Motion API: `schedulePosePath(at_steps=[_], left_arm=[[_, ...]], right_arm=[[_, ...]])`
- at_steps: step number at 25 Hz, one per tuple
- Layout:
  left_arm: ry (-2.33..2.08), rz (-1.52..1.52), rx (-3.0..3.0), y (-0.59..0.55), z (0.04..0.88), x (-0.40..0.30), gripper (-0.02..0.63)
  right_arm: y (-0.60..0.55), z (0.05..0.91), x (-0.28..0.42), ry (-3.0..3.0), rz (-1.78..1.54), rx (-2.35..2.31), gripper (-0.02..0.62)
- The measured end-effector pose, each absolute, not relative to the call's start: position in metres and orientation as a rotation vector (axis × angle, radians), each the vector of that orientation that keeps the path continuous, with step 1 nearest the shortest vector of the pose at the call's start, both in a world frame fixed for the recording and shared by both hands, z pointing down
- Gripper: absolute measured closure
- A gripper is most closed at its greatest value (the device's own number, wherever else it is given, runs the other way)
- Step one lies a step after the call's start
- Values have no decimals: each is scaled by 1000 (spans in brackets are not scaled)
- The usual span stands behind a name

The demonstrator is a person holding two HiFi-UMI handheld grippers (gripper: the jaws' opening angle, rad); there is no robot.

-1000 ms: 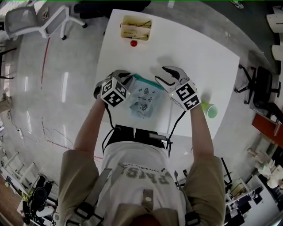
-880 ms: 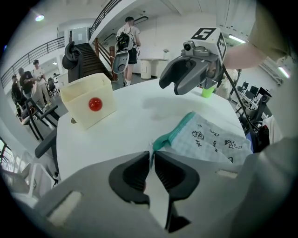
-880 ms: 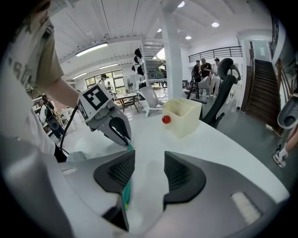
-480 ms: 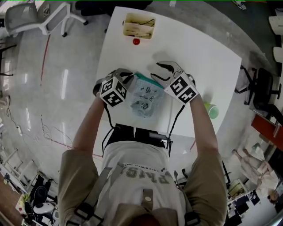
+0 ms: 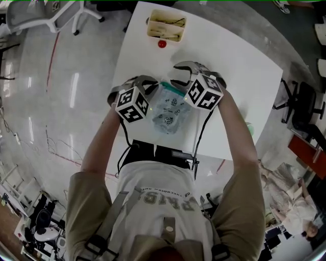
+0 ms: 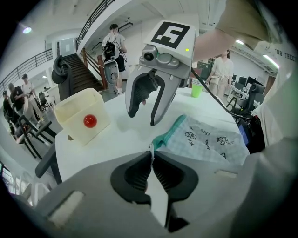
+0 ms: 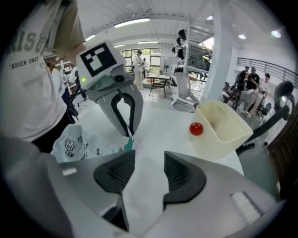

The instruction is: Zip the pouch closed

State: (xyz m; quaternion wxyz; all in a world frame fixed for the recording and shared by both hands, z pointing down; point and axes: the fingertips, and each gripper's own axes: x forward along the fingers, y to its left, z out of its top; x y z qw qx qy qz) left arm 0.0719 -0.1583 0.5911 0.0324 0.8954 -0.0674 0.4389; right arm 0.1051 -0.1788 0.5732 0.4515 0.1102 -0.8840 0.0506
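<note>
A pale patterned pouch [image 5: 170, 109] with a teal zip edge [image 6: 168, 135] lies on the white table [image 5: 239, 71] in front of me. My left gripper [image 6: 152, 153] has just been closing and now pinches the teal end corner of the pouch between its pads. In the right gripper view the same grip shows at the teal corner [image 7: 128, 144]. My right gripper [image 7: 148, 160] hangs open over bare table with nothing between its fingers. In the head view it [image 5: 175, 74] hovers just beyond the pouch's zip edge, opposite the left gripper [image 5: 154, 85].
A cream bin [image 5: 166, 28] stands at the table's far edge with a red ball [image 5: 162, 44] in front of it. A green cup [image 6: 197, 89] sits off to the right. People and office chairs [image 5: 61, 12] are around the table.
The right gripper has moved left toward the pouch's zip edge and rolled. The left gripper has stayed at the pouch corner and its jaws have closed on it.
</note>
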Motion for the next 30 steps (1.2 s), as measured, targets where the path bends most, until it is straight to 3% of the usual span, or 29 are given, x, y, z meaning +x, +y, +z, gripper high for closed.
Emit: schedulePosePath(at_steps=[23,30], left_arm=[[-117,1334,2792,-159,585,76,583],[-96,1327,2796,-158,584,77,583]], right_arm=[[-158,617,78,-1817,-516,-446,457],[-156,616,75,-1808,-568,-507,526]])
